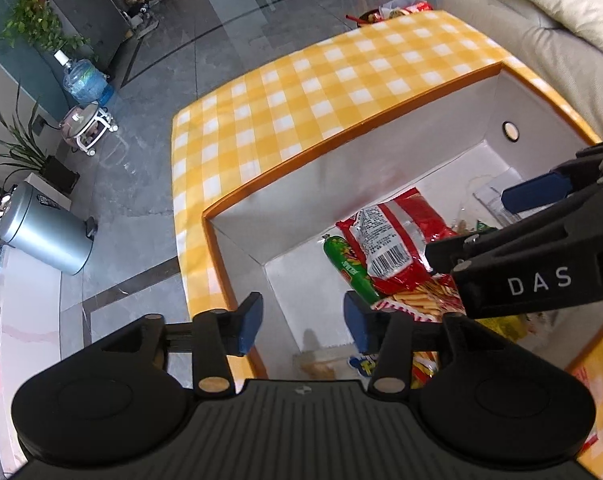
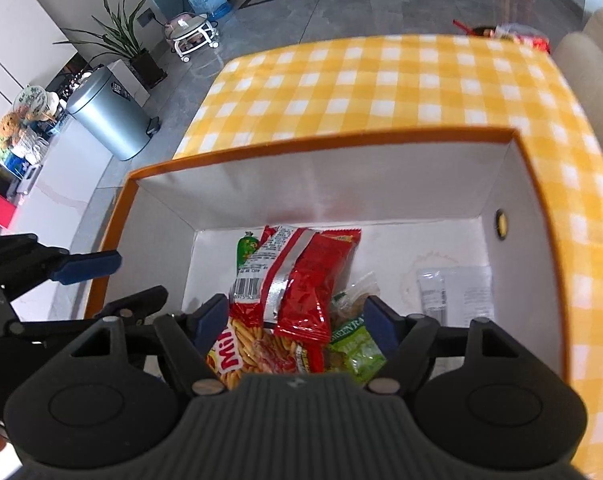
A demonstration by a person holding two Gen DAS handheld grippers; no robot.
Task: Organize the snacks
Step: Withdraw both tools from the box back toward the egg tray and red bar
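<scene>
A white box with an orange rim (image 1: 285, 168) (image 2: 301, 144) stands on the yellow checked tablecloth (image 1: 321, 80) (image 2: 381, 80). On its floor lie a red packet with a barcode (image 1: 385, 248) (image 2: 313, 276), a green tube-shaped snack (image 1: 349, 268) (image 2: 247, 248), a stick-snack packet (image 1: 417, 300) (image 2: 241, 348), a green packet (image 2: 357, 348) and a clear wrapper (image 2: 453, 284). My left gripper (image 1: 303, 322) (image 2: 113, 280) hangs open over the box's left corner, empty. My right gripper (image 2: 297, 322) (image 1: 489, 224) stands open above the pile, its pads clear of the packets.
More snack bags (image 1: 401, 8) (image 2: 517, 36) sit past the table's far edge. A grey pedal bin (image 1: 41, 232) (image 2: 109, 120), a water bottle (image 1: 85, 80) and potted plants stand on the tiled floor to the left. A pale sofa (image 1: 541, 20) is at the right.
</scene>
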